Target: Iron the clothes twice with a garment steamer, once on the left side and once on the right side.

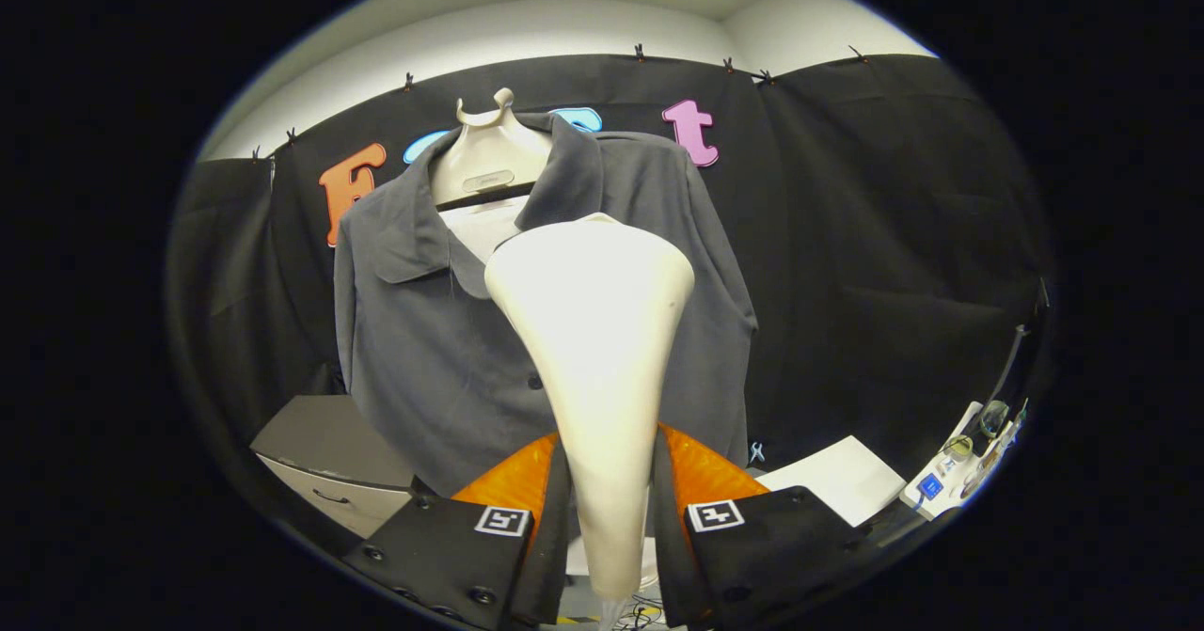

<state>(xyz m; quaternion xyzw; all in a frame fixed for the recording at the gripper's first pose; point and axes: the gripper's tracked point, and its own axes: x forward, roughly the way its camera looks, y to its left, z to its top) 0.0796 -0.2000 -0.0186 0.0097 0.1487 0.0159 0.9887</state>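
The gripper (609,518) is clamped on the cream cone-shaped plastic garment steamer (593,330), raised just ahead before the hanging dark grey collared shirt (423,330); the next move likely calls for a downward stroke.

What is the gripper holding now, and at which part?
The gripper holds the cream garment steamer, both jaws pressing its narrow handle; the wide head points toward the grey shirt.

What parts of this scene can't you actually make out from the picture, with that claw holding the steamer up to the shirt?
- Steamer: held between the fingers of the claw. Its head faces away, so its face and any steam are hidden in the gripper view.
- Grey shirt: its middle front is covered by the steamer, and its hem by the fingers.
- Small items on the right: too small and warped to identify.
- Grey cabinet: partly hidden behind the shirt.
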